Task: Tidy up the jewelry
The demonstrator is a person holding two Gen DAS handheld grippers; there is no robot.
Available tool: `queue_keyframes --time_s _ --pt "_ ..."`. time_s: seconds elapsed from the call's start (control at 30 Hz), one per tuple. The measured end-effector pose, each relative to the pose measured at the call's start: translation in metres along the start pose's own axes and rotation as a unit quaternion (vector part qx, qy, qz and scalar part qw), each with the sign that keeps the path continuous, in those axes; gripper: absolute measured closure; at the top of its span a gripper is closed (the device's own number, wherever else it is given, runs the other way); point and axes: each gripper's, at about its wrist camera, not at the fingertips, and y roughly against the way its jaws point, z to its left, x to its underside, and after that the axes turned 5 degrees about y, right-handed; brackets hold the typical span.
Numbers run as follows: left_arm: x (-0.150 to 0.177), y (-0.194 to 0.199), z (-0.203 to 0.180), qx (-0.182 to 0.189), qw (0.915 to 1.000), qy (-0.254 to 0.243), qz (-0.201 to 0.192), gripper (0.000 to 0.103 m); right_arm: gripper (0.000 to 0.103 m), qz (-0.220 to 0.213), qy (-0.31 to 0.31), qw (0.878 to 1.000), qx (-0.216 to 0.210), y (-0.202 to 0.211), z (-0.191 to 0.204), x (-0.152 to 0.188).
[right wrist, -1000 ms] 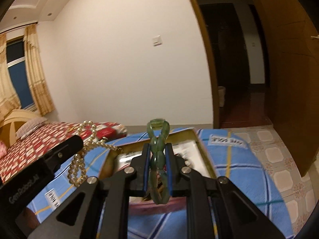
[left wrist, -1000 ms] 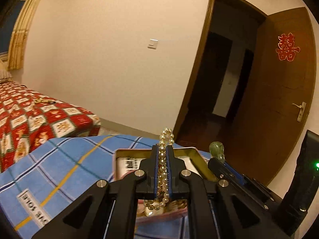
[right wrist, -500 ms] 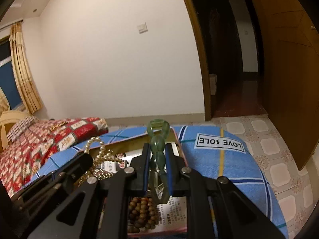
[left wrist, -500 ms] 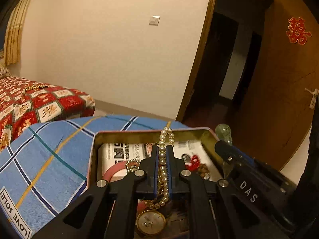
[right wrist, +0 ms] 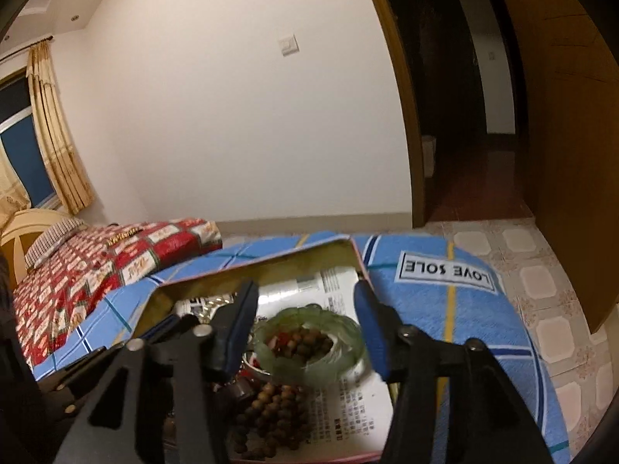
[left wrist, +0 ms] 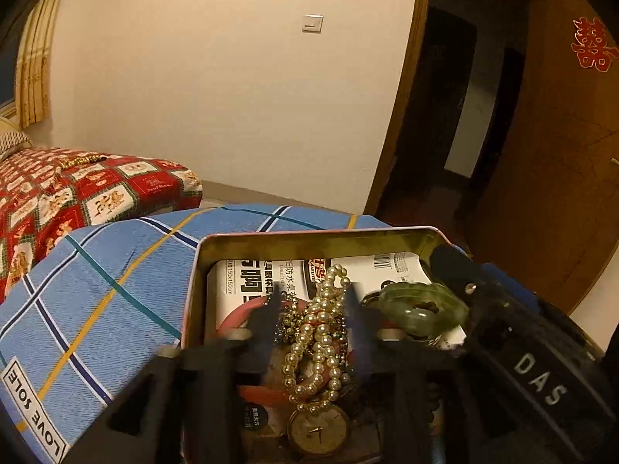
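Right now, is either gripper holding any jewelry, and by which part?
Nothing is held. The left gripper is open, the pearl necklace loose between its fingers in the tin. The right gripper is open around the green bangle.

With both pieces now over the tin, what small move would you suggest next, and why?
Probably lift both hand-held grippers straight up out of the tin. The left hand-held gripper and right hand-held gripper stand open, and the pearl necklace and green bracelet look released among the jewelry, so nothing remains to hold.
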Motion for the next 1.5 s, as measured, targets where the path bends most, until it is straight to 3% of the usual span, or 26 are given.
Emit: queue_keyframes --time_s 0.03,0.07,0.2,0.47,0.63,0.83,1.03,1.5 --pt "0.0 0.002 0.0 -0.006 1.0 -0.002 -0.007 0.038 0.04 -0.003 -0.003 1.0 0.001 0.001 -0.001 0.0" --pt "-0.001 0.004 0.001 -0.012 0.9998 -0.003 -0.016 0.033 0.039 -0.008 -0.008 1.0 0.002 0.003 -0.004 -0.001" --pt "-0.003 0.01 0.0 -0.024 0.9989 -0.015 -0.037 0.028 0.024 -0.027 -0.019 0.999 0.02 0.008 -0.007 -0.003" --pt "-0.003 0.02 0.004 -0.032 0.9981 -0.02 -0.05 0.025 0.017 -0.04 -0.025 0.998 0.045 0.011 -0.006 -0.002" --pt "0.0 0.032 0.009 -0.046 0.9965 -0.026 -0.065 0.021 0.004 -0.066 -0.013 0.994 0.081 0.022 -0.002 -0.001" --pt "0.01 0.038 0.016 -0.069 0.9951 -0.036 -0.061 0.02 0.003 -0.073 0.015 0.991 0.106 0.029 0.009 0.004" --pt "0.017 0.046 0.024 -0.08 0.9948 -0.023 -0.058 0.02 0.001 -0.107 0.027 0.985 0.13 0.048 0.017 0.011" --pt "0.037 0.079 0.026 -0.083 0.993 -0.034 -0.076 0.02 0.001 -0.115 0.036 0.983 0.137 0.082 0.031 0.031"
